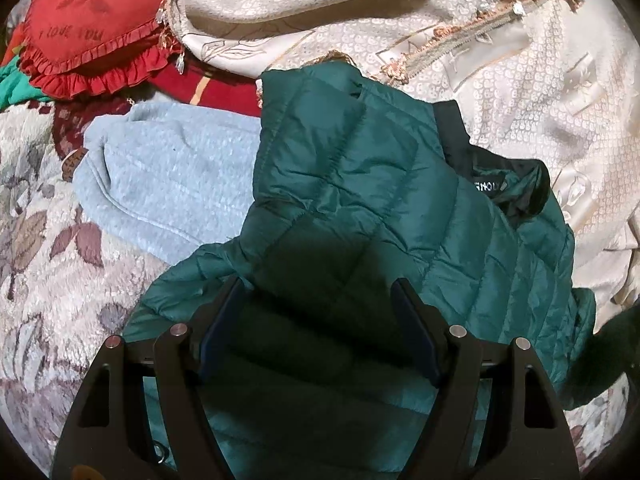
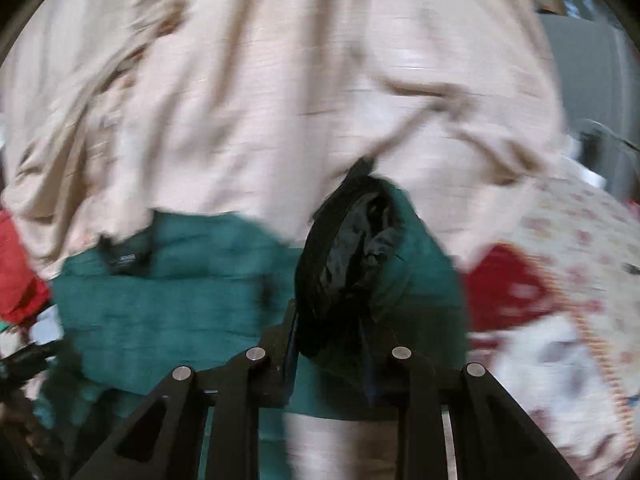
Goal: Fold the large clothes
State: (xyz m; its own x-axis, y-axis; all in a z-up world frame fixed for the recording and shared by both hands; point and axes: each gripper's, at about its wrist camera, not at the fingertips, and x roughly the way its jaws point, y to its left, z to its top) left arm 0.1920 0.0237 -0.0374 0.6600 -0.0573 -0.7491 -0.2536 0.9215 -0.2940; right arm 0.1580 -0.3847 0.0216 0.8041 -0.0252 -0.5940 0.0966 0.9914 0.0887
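A dark green quilted puffer jacket (image 1: 360, 200) with a black collar and lining lies crumpled on the bed. My left gripper (image 1: 320, 292) hovers just above its lower part, jaws wide apart and empty. In the right wrist view the same jacket (image 2: 180, 292) is blurred by motion. My right gripper (image 2: 332, 316) is shut on a bunched black-lined cuff or edge of the jacket (image 2: 352, 248), which sticks up between its jaws.
A light blue fleece garment (image 1: 172, 184) lies left of the jacket. A red heart cushion (image 1: 88, 28) sits far left. A beige embroidered cover (image 1: 500, 80) spreads behind and right, also in the right wrist view (image 2: 280, 80). A floral blanket (image 1: 52, 260) covers the bed.
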